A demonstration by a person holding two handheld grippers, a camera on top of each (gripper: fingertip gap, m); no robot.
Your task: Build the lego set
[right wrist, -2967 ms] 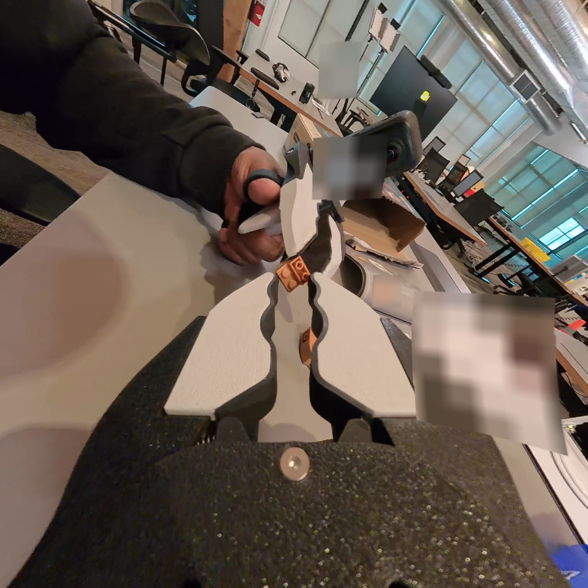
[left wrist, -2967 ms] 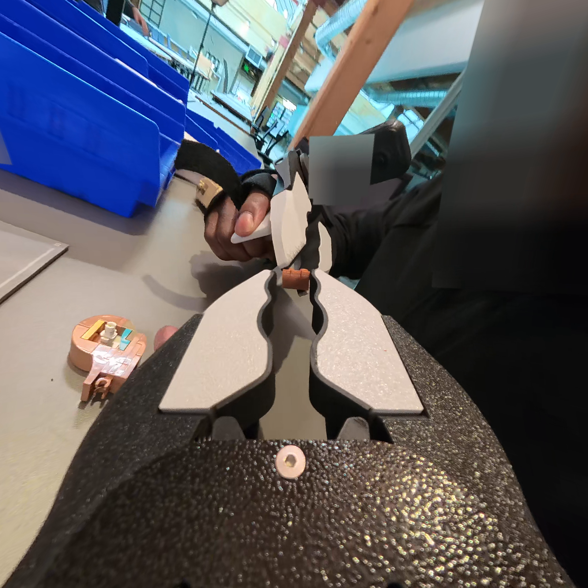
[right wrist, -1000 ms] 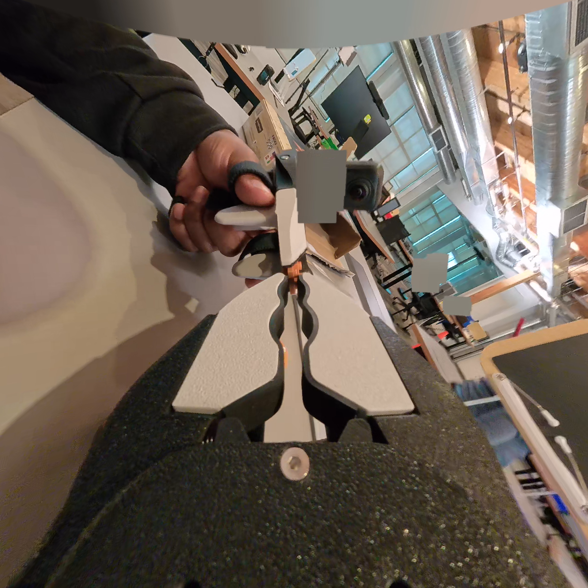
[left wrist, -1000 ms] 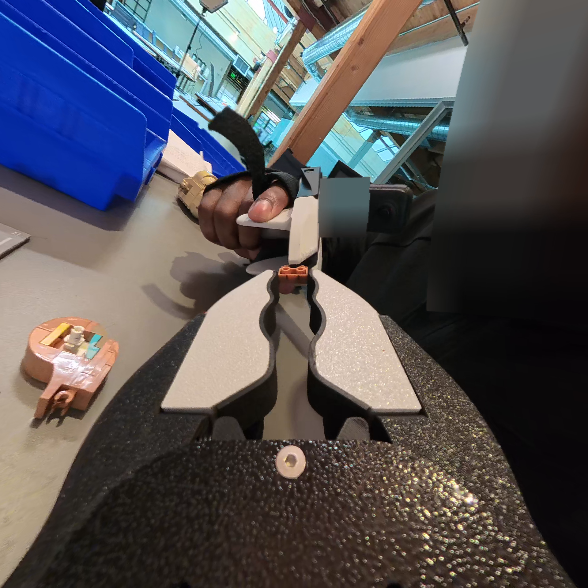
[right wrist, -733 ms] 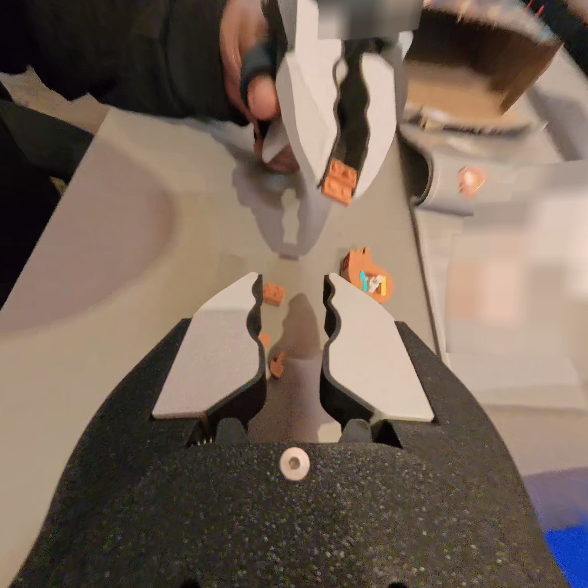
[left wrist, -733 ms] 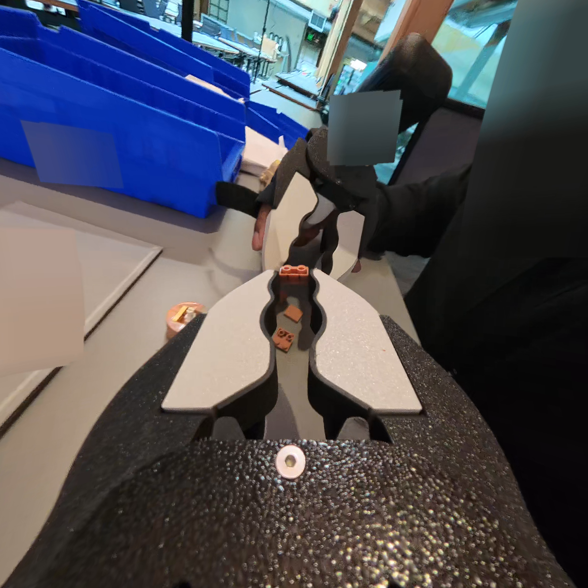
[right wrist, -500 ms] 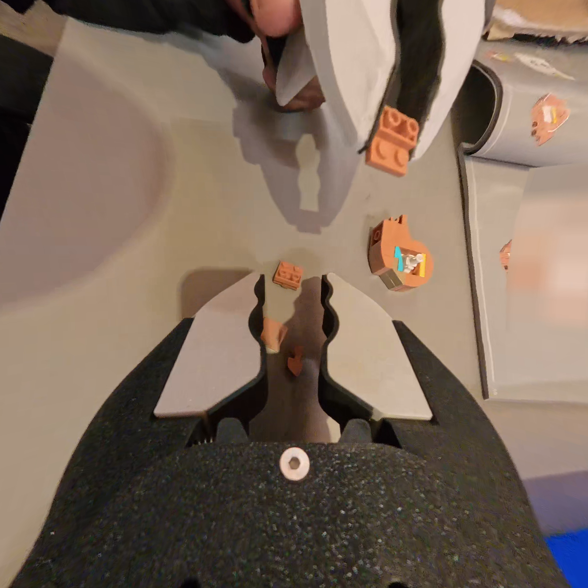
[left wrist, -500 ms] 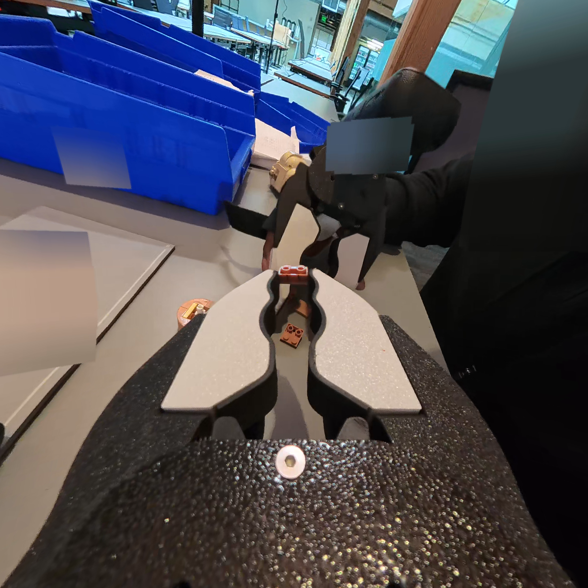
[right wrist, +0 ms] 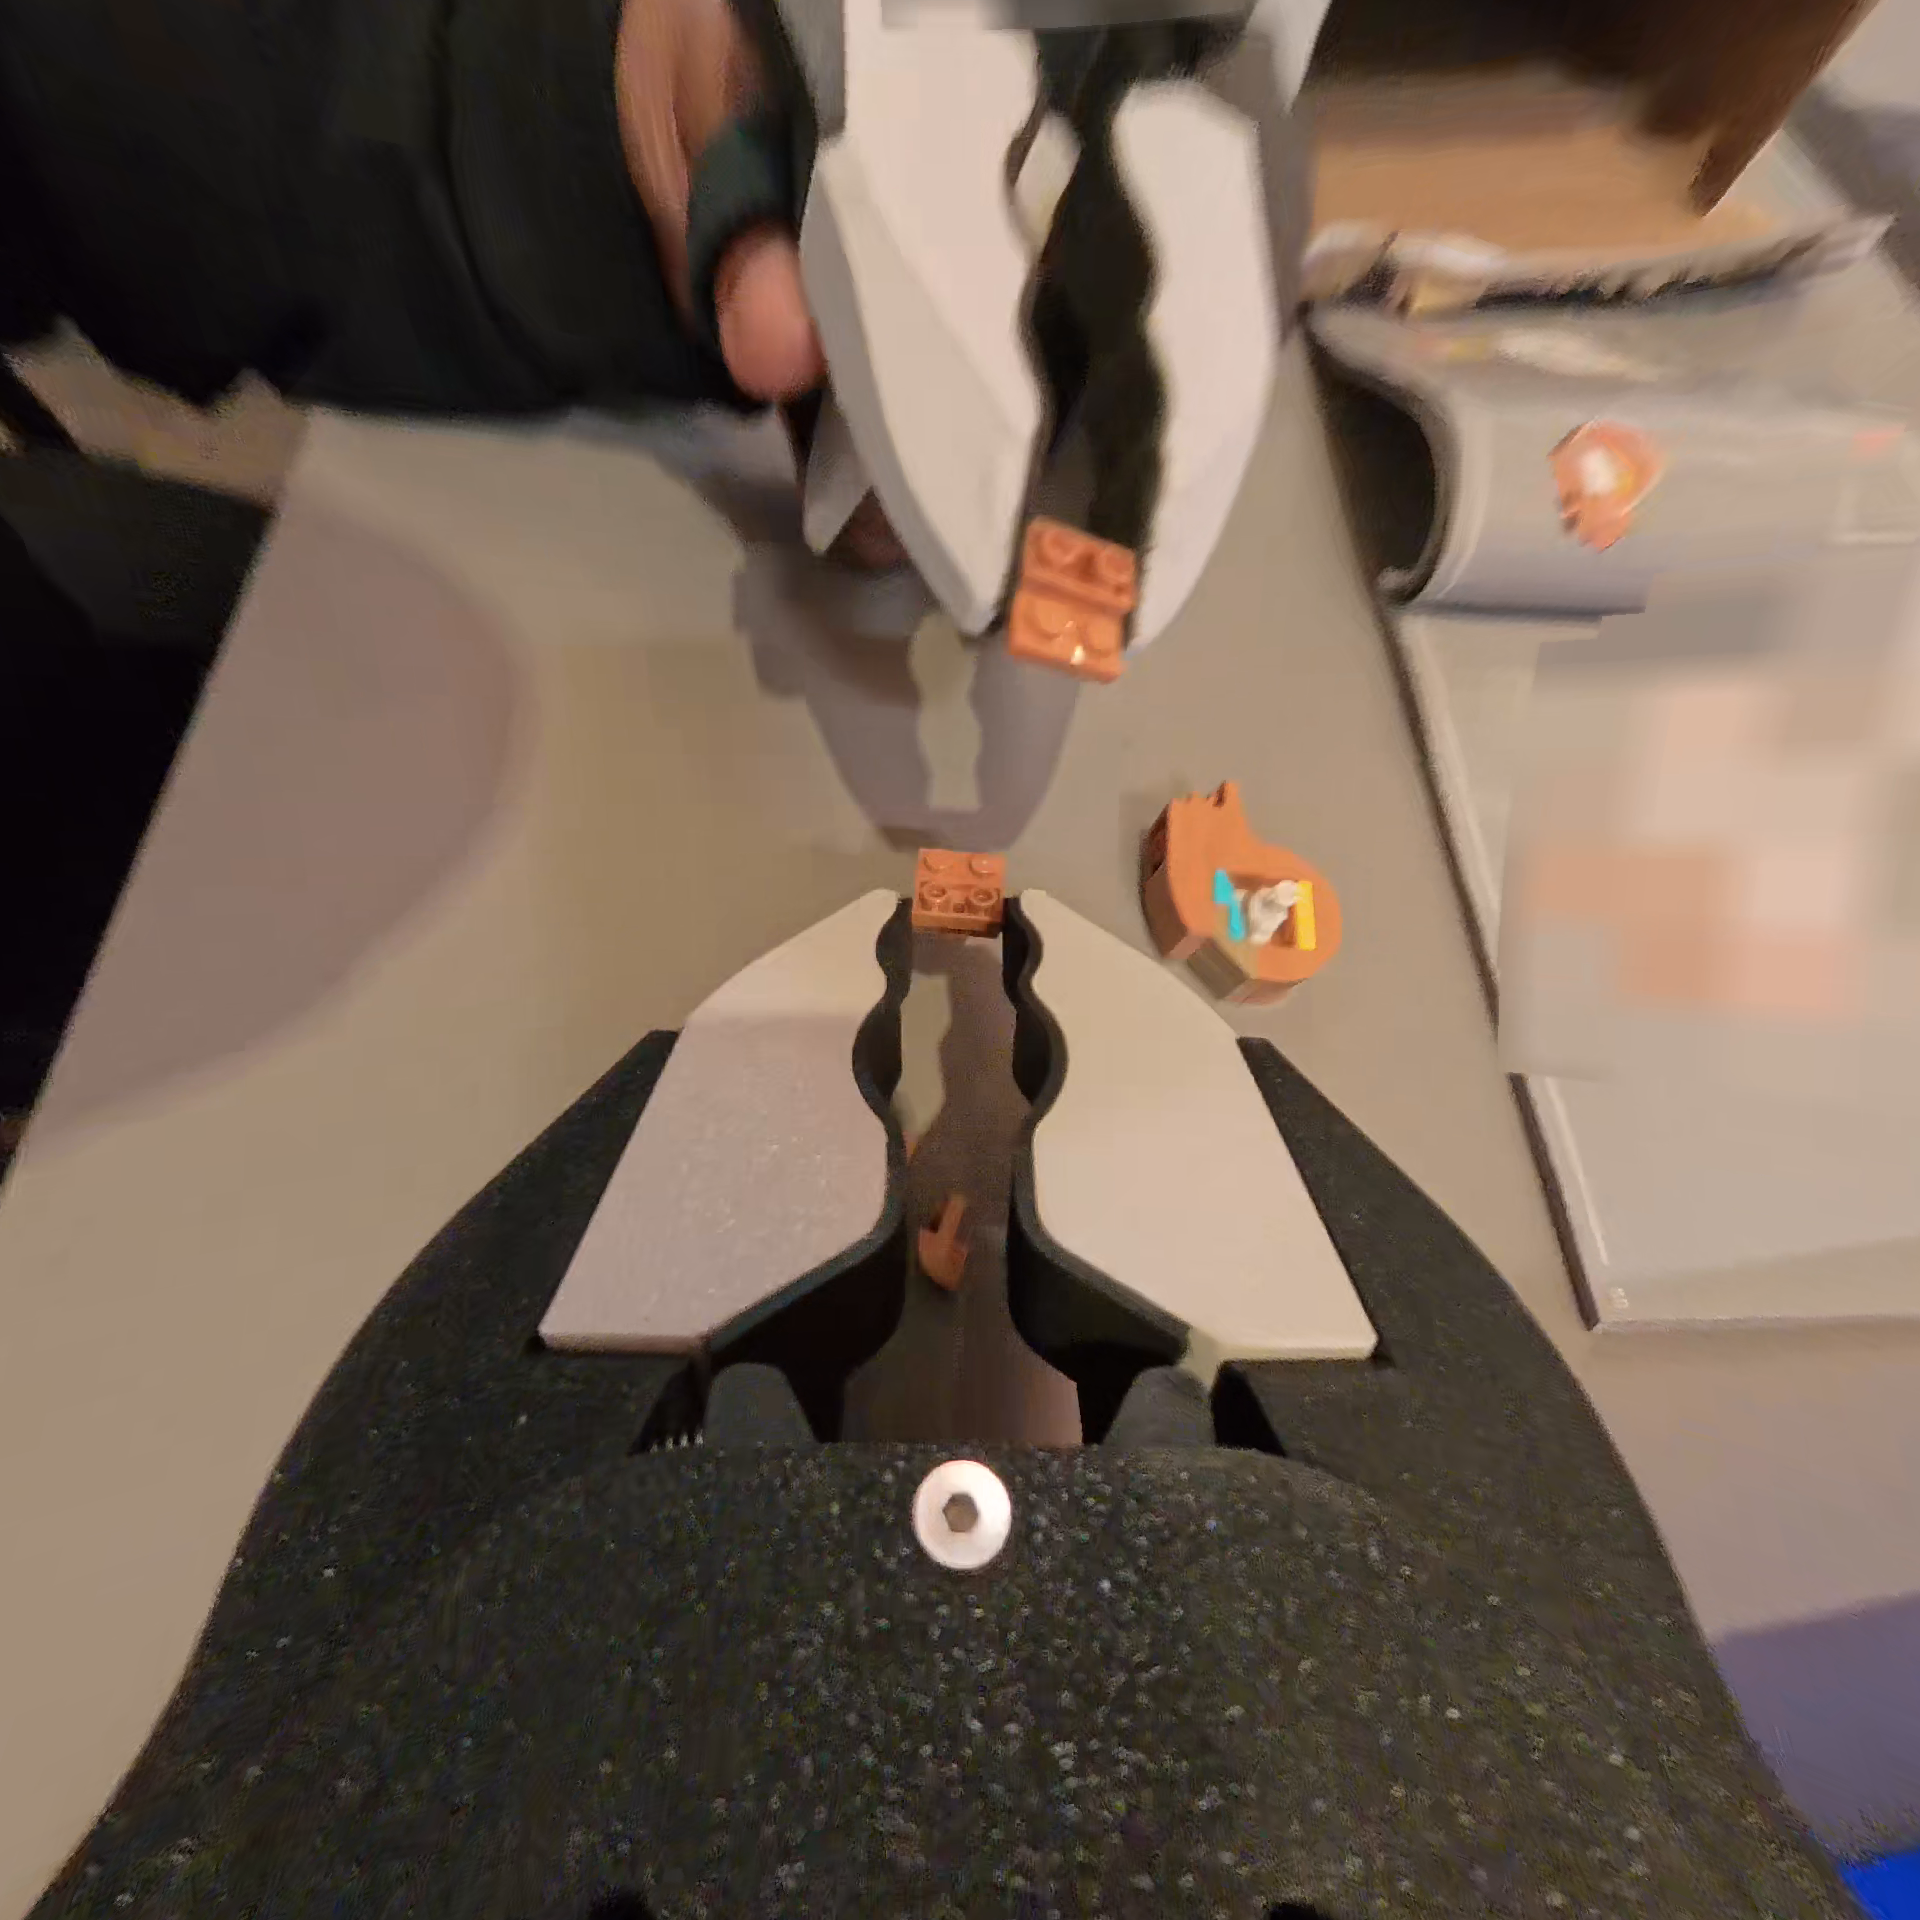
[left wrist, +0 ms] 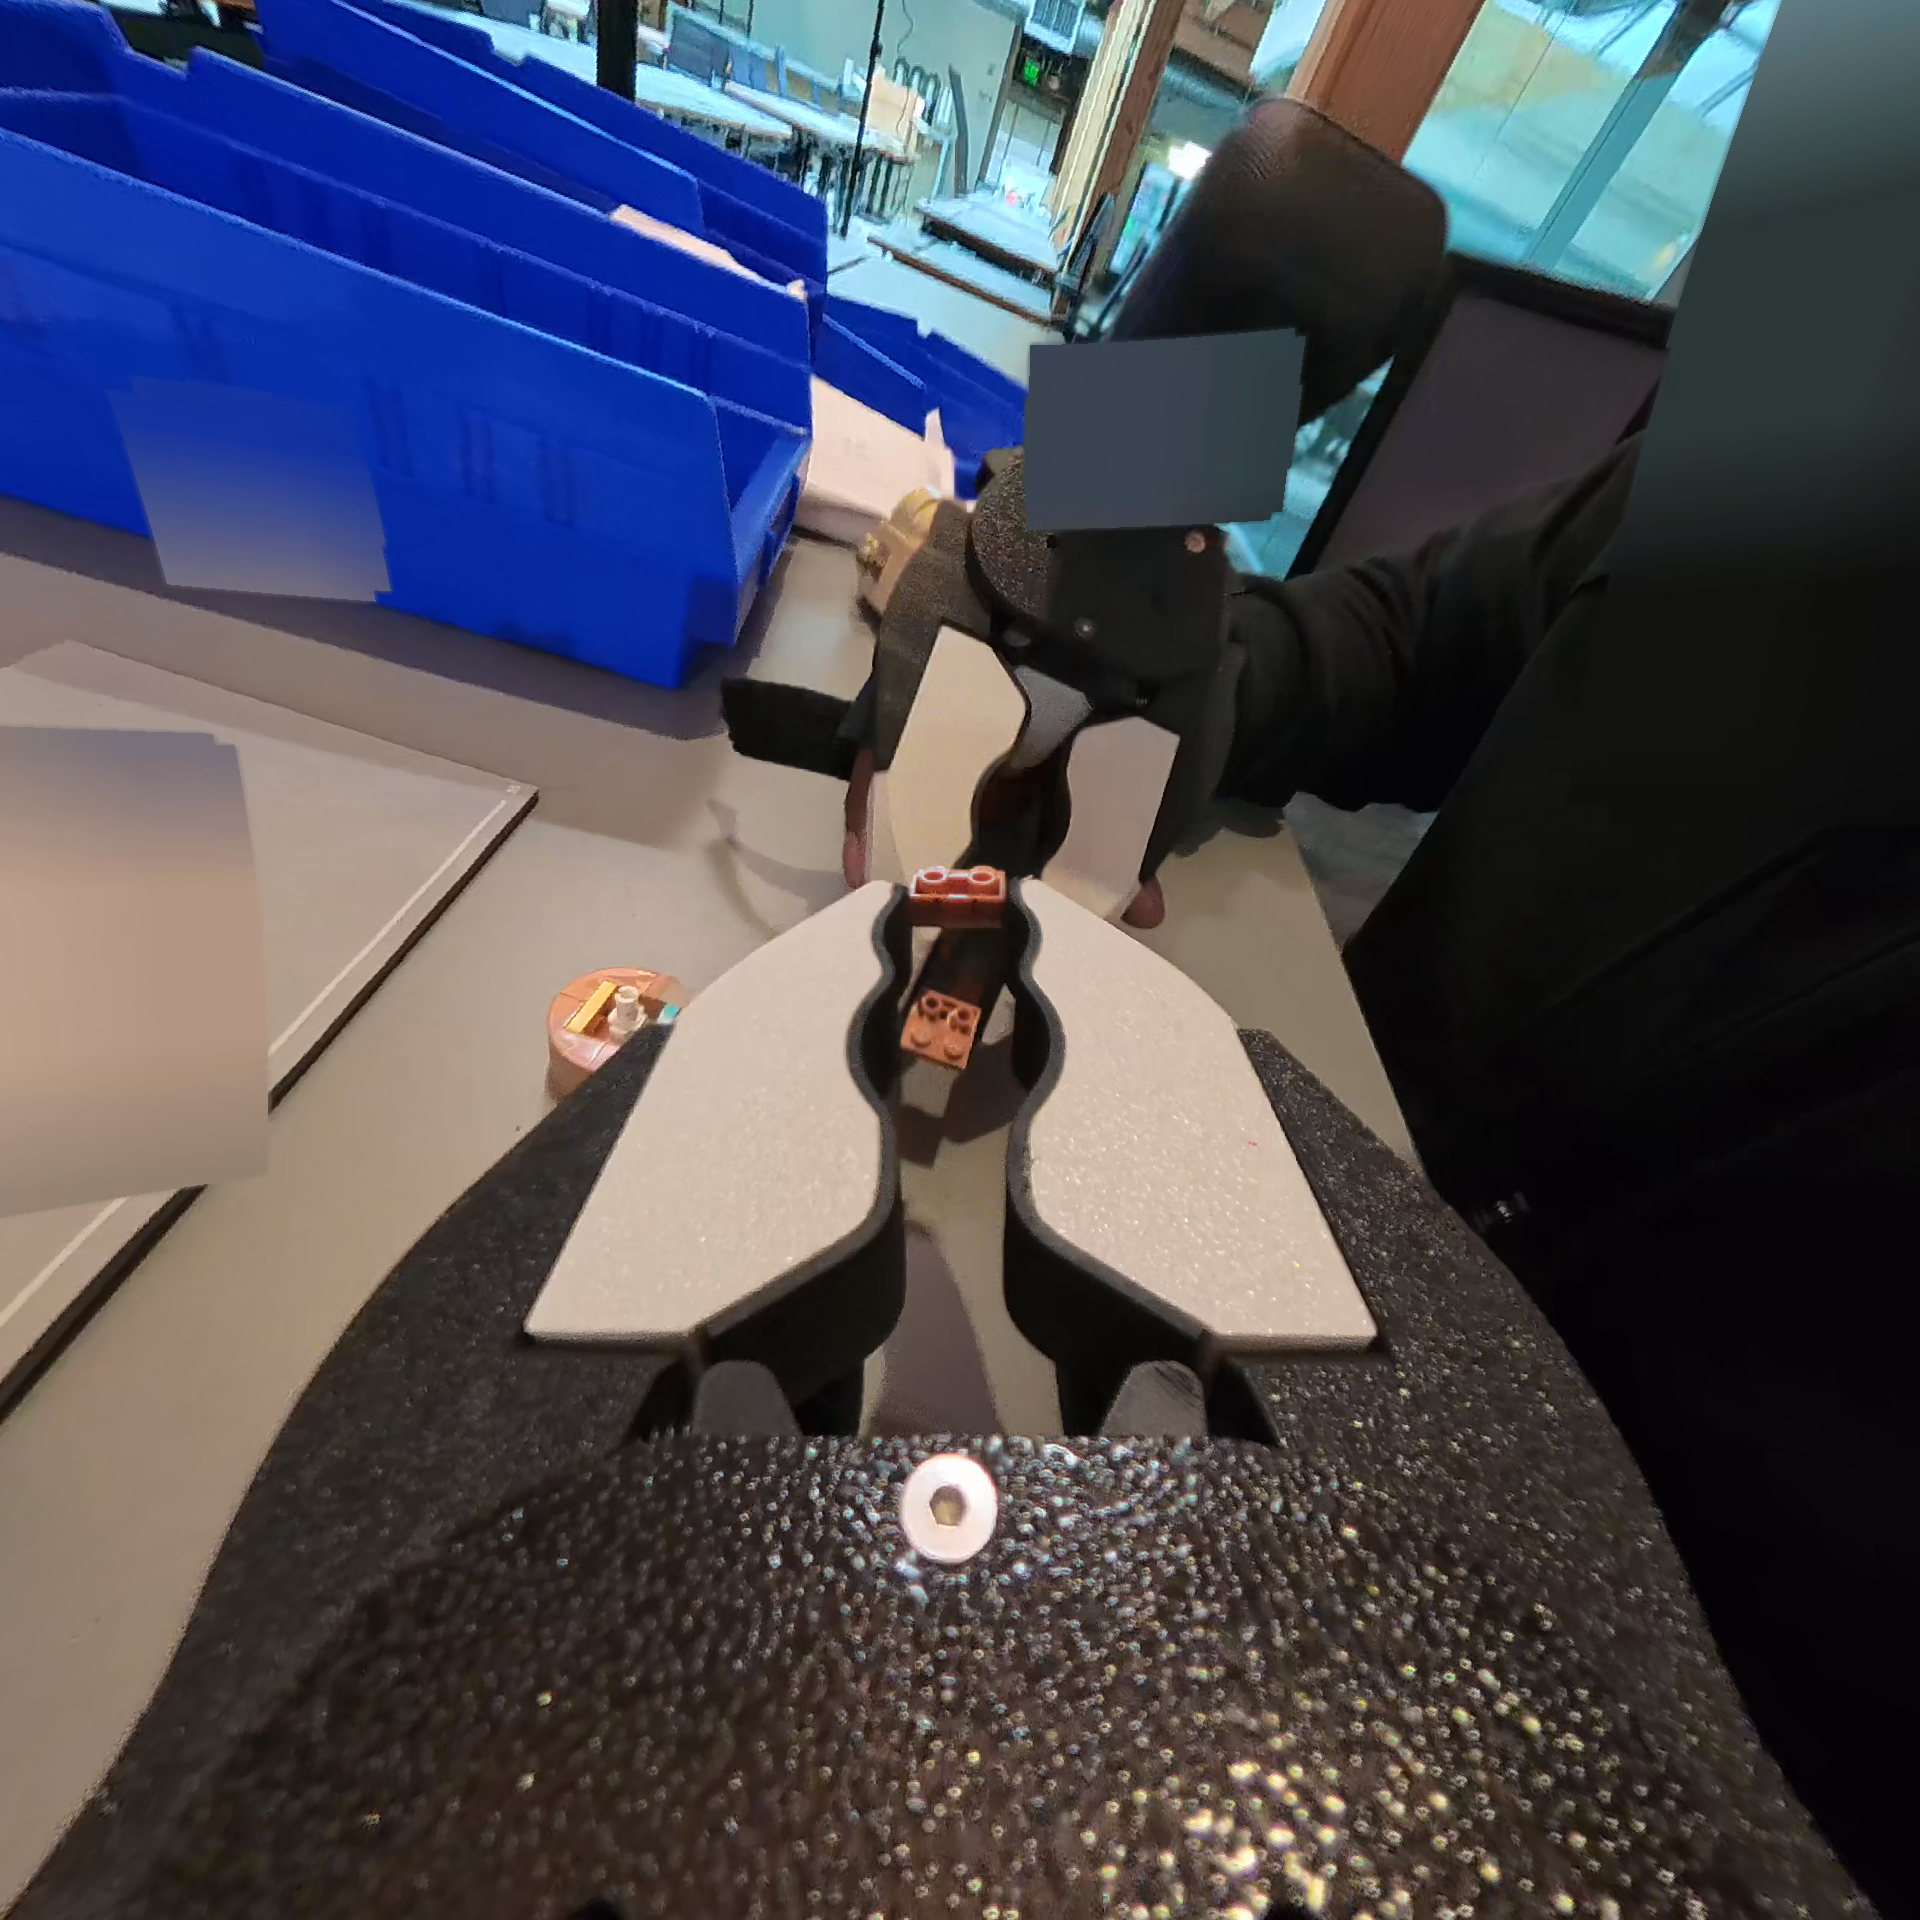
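In your left wrist view, your left gripper (left wrist: pixel 957 902) has its fingers clamped on a small brown brick (left wrist: pixel 957 896), held above the grey table (left wrist: pixel 436 1091). A second brick (left wrist: pixel 940 1029) sits lower, beyond the fingertips. A round brown model (left wrist: pixel 613 1023) rests to the left, with blue bins (left wrist: pixel 416 416) behind it.

In your right wrist view, your right gripper (right wrist: pixel 960 920), whose fingers were spread wide half a second ago, has now closed its fingertips on that second brick, low at the table. A booklet (right wrist: pixel 1558 499) lies at the far right.

No writing or brand is readable in either view.
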